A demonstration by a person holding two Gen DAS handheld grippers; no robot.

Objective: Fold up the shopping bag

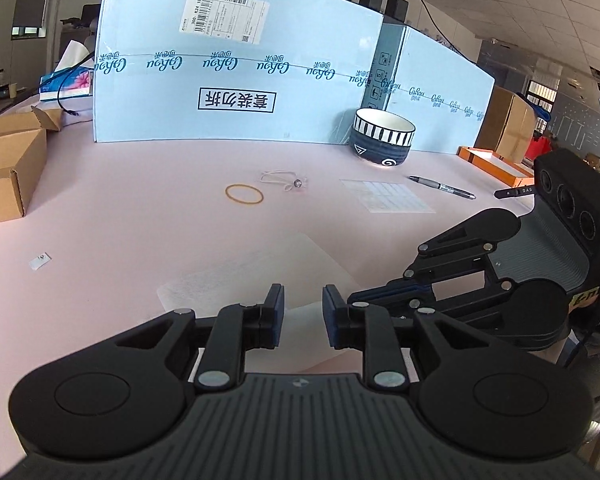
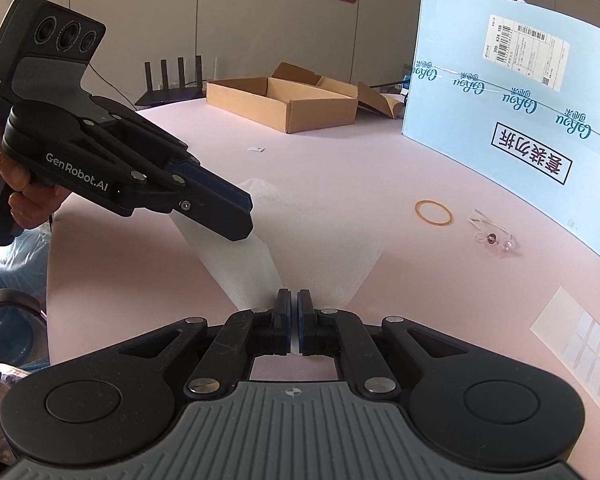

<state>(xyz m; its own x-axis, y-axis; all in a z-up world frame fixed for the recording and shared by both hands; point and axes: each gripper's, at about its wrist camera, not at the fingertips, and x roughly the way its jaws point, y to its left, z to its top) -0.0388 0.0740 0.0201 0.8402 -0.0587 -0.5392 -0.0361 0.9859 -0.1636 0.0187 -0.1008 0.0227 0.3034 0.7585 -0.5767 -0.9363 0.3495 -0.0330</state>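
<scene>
Shopping bag (image 2: 260, 256), thin, translucent and whitish, lies on the pink worktop (image 1: 140, 208) directly ahead of both pairs of your jaws, part flat and part folded into a strip. Your right gripper (image 2: 294, 300) has its jaws clenched on the near edge of that bag, the blue pads almost together with the film pinched between them, and from there the folded strip runs up and to the left. Your left gripper (image 1: 303, 300) has its jaws released, a clear gap between the pads; in its own view the bag lies beyond and under that gap and nothing is pinched. In the right wrist view those left jaws hang above the far end of the strip, pointing down at it; whether their tips touch the film you cannot tell. Your left hand (image 2: 8, 176) grips the handle at that picture's left edge. Well beyond the jaws lie a rubber band (image 1: 244, 193), a small clear packet (image 1: 286, 181) beside it, and a printed sheet (image 1: 388, 196) to the right. A striped bowl (image 1: 383, 137) and a pen (image 1: 442, 187) sit farther right, before the blue carton (image 1: 236, 80). An open cardboard box (image 2: 284, 100) stands far left.
</scene>
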